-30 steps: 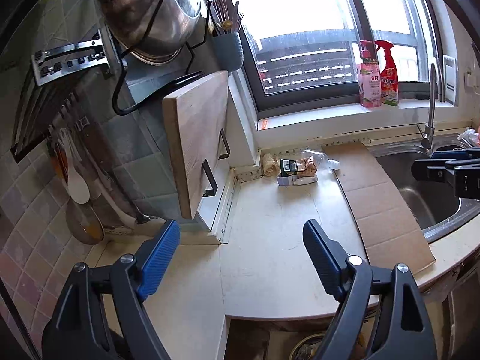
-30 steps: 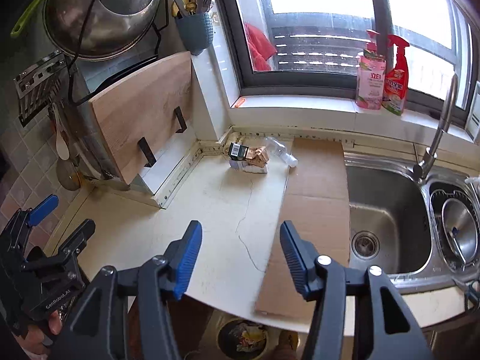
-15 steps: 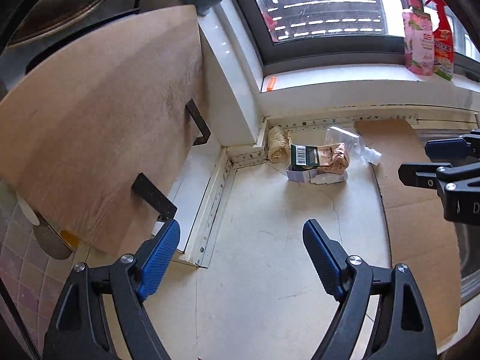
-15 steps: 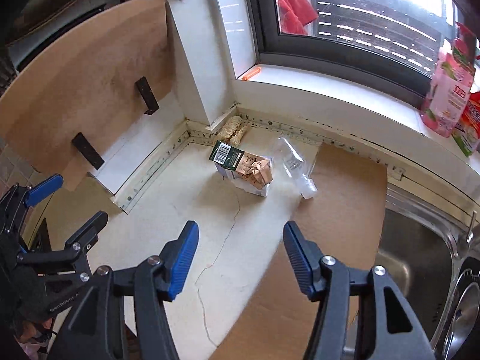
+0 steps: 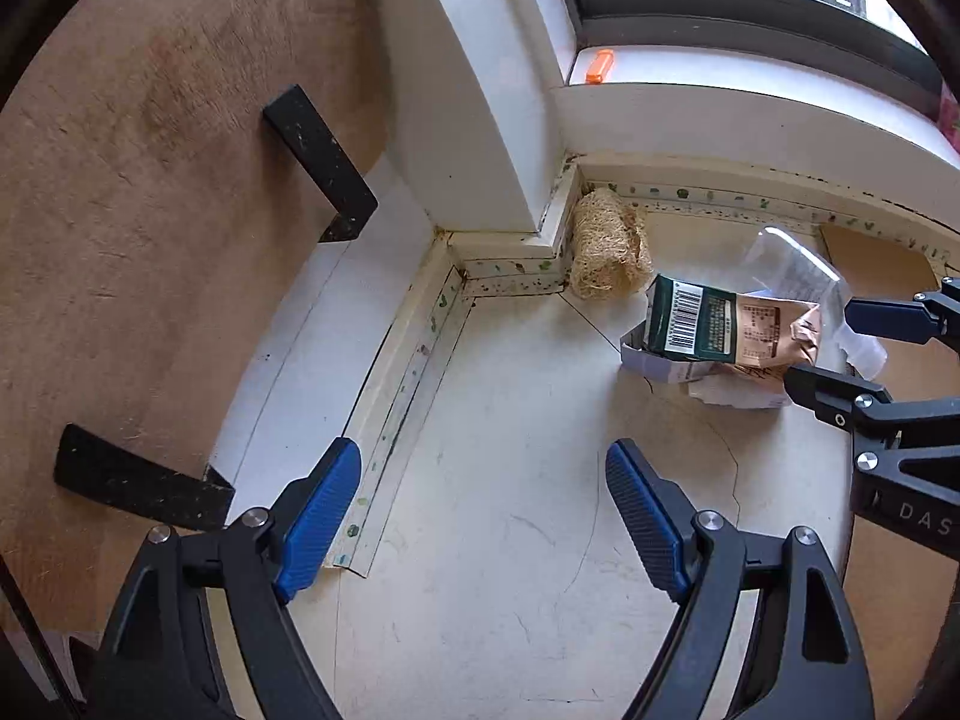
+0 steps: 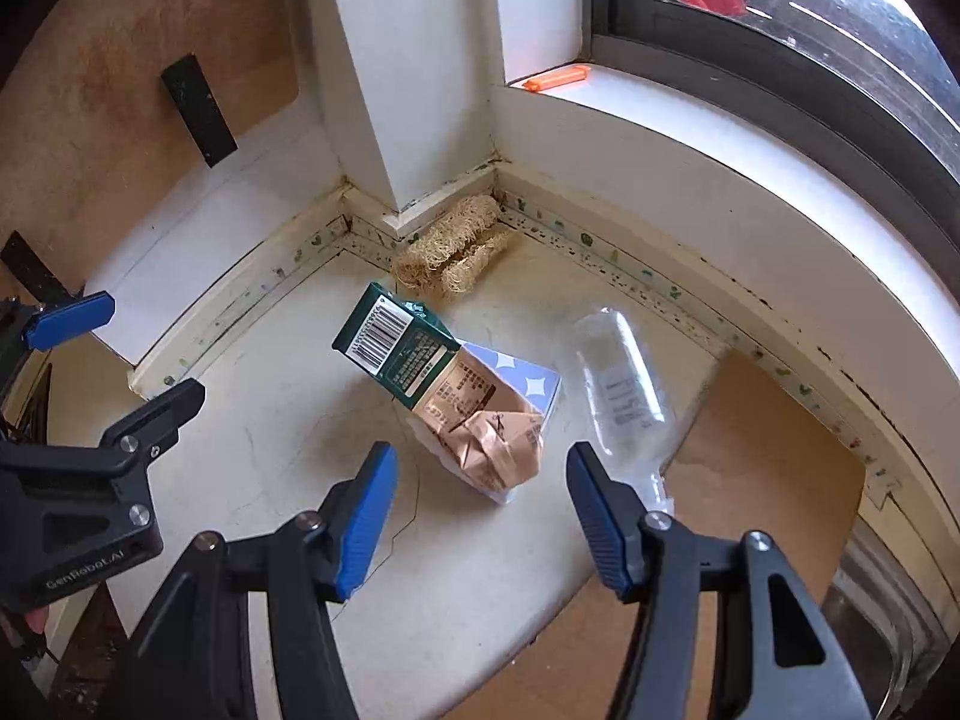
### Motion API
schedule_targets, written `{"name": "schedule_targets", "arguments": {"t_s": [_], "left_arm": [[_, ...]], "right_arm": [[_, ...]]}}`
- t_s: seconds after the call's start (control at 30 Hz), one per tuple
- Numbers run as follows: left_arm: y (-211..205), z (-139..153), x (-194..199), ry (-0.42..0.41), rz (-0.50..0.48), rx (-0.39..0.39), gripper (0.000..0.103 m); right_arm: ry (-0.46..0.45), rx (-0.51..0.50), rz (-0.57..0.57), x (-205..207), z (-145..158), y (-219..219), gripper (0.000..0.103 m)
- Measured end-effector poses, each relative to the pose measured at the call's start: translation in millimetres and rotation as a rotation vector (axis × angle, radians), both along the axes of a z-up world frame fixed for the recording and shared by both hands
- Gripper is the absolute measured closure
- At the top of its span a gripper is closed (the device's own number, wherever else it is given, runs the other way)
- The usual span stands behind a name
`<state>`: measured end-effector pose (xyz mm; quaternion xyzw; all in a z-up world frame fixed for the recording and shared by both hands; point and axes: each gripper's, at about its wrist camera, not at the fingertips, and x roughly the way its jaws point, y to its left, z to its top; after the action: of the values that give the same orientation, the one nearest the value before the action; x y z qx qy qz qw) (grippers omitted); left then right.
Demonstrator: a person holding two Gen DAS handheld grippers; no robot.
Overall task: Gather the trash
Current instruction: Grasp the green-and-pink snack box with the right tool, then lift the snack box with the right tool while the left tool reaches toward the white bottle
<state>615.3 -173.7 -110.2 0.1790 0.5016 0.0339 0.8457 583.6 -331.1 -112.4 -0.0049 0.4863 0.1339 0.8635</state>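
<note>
- The right tool (image 6: 480,516) hangs over the table (image 6: 288,420) with its two blue pads (image 6: 366,519) apart and nothing between them; it holds nothing.
- The crushed green and brown carton (image 6: 444,402) lies on the table just beyond this tool, and its crumpled brown end is nearest to the gap of the pads, but not touching them.
- Under the carton lies a light blue and white box (image 6: 528,381), and just beside it, to the right, an empty clear plastic bottle (image 6: 624,384) that lies partly on a sheet of brown cardboard (image 6: 774,468).
- The left tool (image 5: 483,516) is also wide open and empty, above a bare part of the table (image 5: 510,480); the carton (image 5: 720,330) is up and to the right of it, well apart.
- The left view shows the right tool (image 5: 822,348) from the side, with its fingers close to the carton.
- Only the right view shows the star pattern of the box and the whole bottle; in the left view the bottle (image 5: 792,270) is mostly hidden behind the carton.
- Both views show a loofah sponge (image 6: 456,246) in the corner behind the trash, an orange thing (image 6: 555,78) on the window sill, and a wooden board (image 5: 150,210) with black handles at the left.
</note>
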Motion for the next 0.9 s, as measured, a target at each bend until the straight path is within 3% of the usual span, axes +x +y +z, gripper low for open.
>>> {"name": "schedule_targets", "arguments": {"t_s": [0.2,0.47,0.5,0.53,0.6,0.67,0.8,0.9], "left_arm": [[1.7,-25.8,16.9,0.039,0.016,-0.005,0.020],[0.7,-39.5,29.1,0.057,0.008,-0.013,0.020],[0.6,-40.1,30.3,0.058,0.008,-0.015,0.020],[0.5,-41.3,31.6,0.060,0.008,-0.018,0.020],[-0.6,-42.2,32.6,0.062,0.004,-0.023,0.020],[-2.2,-43.0,32.6,0.066,-0.002,-0.029,0.020],[-8.4,-45.5,33.1,0.075,-0.024,-0.046,0.020],[-14.3,-44.8,32.4,0.087,-0.045,-0.071,0.020]], "right_arm": [[-0.027,-0.078,0.067,17.9,-15.4,9.9,0.044],[-0.063,-0.150,0.168,25.2,-24.4,30.4,0.044],[-0.064,-0.141,0.187,24.4,-25.0,32.9,0.045],[-0.072,-0.132,0.201,22.5,-24.7,34.5,0.057],[-0.069,-0.131,0.226,18.0,-25.0,39.1,0.067],[-0.075,-0.128,0.238,11.1,-24.4,41.8,0.067],[-0.078,-0.020,0.205,-3.6,-16.1,28.4,0.067],[-0.044,0.133,0.114,-9.1,-10.5,2.1,0.067]]}}
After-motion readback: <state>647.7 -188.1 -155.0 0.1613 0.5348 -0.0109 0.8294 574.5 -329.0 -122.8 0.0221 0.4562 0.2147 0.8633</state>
